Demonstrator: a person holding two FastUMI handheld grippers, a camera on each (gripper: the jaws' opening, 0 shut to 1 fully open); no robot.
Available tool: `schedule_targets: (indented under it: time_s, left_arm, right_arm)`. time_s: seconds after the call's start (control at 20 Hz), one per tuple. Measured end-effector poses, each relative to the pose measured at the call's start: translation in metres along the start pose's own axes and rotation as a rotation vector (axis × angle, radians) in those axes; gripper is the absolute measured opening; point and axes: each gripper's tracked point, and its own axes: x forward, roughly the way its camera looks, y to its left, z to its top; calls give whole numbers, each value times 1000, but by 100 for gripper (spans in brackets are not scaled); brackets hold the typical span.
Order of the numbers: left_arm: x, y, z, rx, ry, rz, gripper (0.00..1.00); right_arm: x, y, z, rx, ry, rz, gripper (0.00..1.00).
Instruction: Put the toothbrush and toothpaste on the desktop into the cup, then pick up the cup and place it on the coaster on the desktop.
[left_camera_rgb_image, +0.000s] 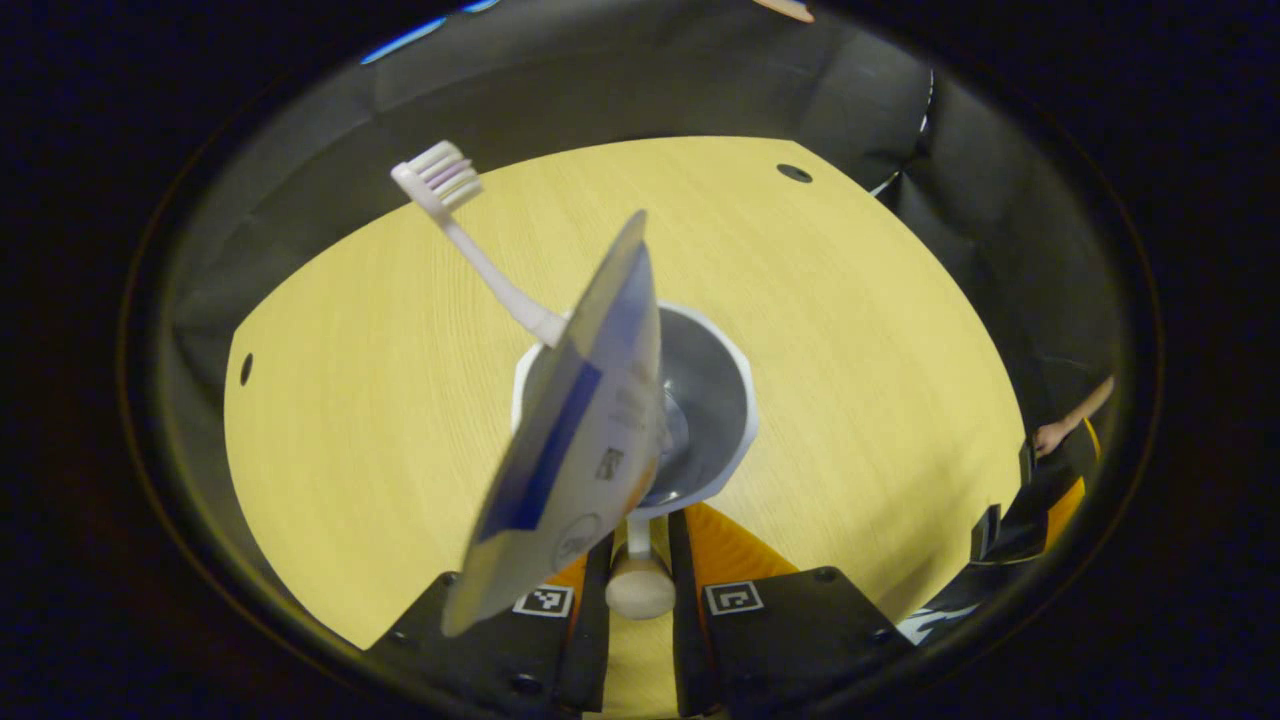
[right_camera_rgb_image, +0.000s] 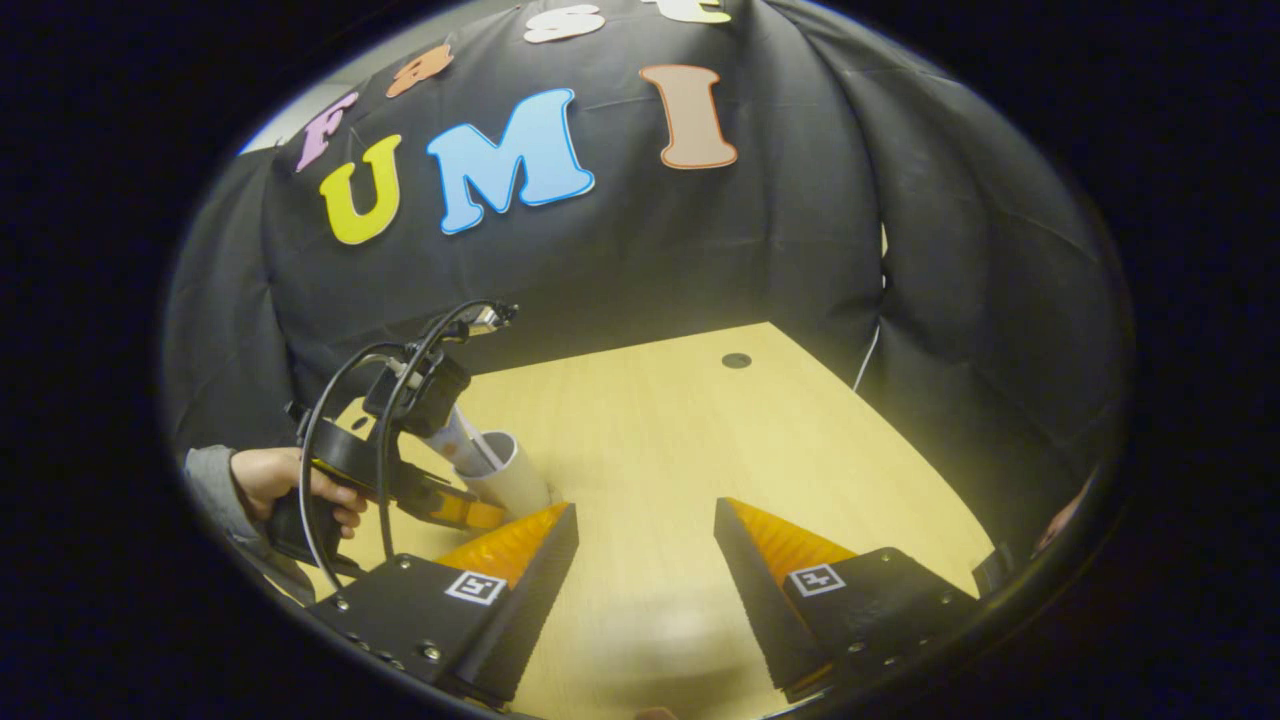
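Above the tabletop, the left gripper clamps the cup by its handle. Toothbrush and toothpaste stand tilted inside, bristles uppermost. Right gripper hangs spread apart.

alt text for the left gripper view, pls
The left gripper has its fingers shut on the handle of a white cup, seen from above over a light wooden desktop. A toothbrush and a toothpaste tube stand tilted in the cup, sticking out toward the camera.
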Motion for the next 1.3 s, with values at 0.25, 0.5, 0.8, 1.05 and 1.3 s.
schedule_targets:
  time_s: [0.25, 0.5, 0.8, 1.05, 1.3]
  left_arm:
    - [-8, -8, 1, -6, -28, -25, 35]
    - [-38, -12, -6, -101, -131, -23, 66]
    - [-101, 0, -9, -228, -344, 36, 92]
    - [-171, 27, -14, -319, -624, 132, 87]
    - [-215, 37, -3, -259, -866, 175, 83]
  right_arm:
    - [-3, 8, 5, -17, -10, 18, 87]
    - [-2, 19, 30, -55, -60, 53, 87]
    - [-13, 41, 61, -113, -167, 141, 87]
    - [-26, 51, 71, -155, -247, 148, 87]
    - [-38, 48, 79, -169, -323, 75, 87]
